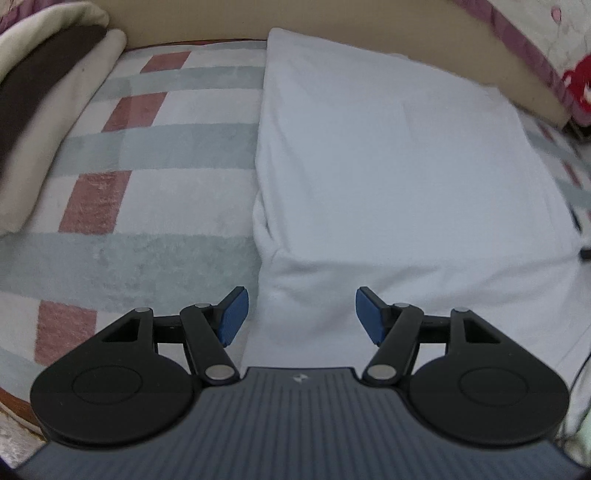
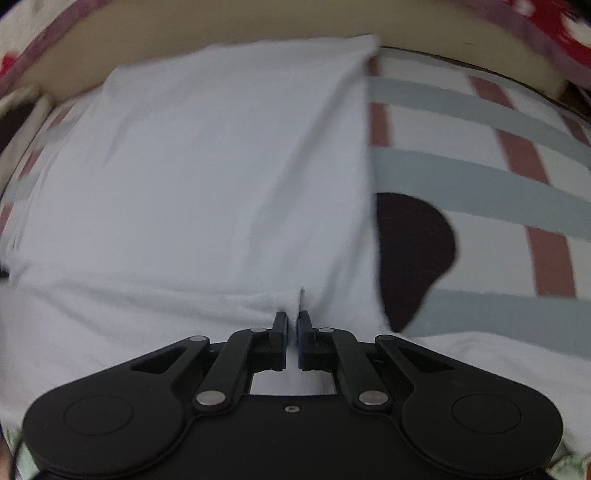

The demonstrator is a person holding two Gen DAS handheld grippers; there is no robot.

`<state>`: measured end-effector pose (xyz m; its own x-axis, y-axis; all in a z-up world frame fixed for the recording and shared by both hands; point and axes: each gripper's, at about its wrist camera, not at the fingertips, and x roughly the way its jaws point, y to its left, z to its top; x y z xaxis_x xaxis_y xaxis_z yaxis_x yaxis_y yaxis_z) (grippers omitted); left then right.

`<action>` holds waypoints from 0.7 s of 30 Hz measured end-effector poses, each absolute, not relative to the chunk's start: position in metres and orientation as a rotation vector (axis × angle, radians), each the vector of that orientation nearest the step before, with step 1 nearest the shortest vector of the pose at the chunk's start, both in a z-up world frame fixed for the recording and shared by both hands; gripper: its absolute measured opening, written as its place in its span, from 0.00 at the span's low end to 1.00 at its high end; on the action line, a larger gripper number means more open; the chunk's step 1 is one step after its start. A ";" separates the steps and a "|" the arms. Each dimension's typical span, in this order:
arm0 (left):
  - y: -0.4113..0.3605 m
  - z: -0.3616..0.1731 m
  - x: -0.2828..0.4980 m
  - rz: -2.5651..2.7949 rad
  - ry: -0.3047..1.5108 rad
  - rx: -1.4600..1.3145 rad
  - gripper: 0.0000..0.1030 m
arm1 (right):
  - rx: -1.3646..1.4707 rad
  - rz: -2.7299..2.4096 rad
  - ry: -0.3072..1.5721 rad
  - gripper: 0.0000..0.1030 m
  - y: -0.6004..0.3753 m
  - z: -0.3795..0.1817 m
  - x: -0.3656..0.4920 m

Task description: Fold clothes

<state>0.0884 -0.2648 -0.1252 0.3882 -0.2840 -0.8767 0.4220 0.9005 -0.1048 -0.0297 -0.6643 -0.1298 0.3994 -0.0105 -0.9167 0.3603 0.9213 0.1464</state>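
A white garment (image 1: 388, 166) lies spread lengthwise on a plaid bed cover (image 1: 155, 177), with a folded flap across its near part. My left gripper (image 1: 301, 314) stands open just above the garment's near left edge, blue pads (image 1: 232, 317) apart with nothing between them. In the right wrist view the same white garment (image 2: 207, 177) fills the middle. My right gripper (image 2: 292, 325) is shut on a pinched ridge of the white cloth at the near fold. A dark brown patch (image 2: 410, 258) shows from under the garment's right edge.
Folded cream and brown clothes (image 1: 40, 103) are stacked at the far left of the bed. A tan headboard or bed edge (image 1: 369, 26) runs along the back, with a pink and red printed fabric (image 1: 576, 85) beyond it. Plaid cover lies bare to the right (image 2: 498, 184).
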 end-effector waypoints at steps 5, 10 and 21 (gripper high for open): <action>-0.265 -0.139 0.093 -0.389 1.168 0.199 0.68 | 0.327 -0.268 1.169 0.06 -0.657 -0.134 -0.024; -0.268 -0.130 0.084 -0.431 1.116 0.207 0.68 | 0.234 -0.447 1.180 0.05 -0.672 -0.131 -0.026; -0.372 -0.093 0.032 -0.858 0.979 0.190 0.67 | 0.699 -0.730 0.663 0.49 -0.753 -0.070 -0.184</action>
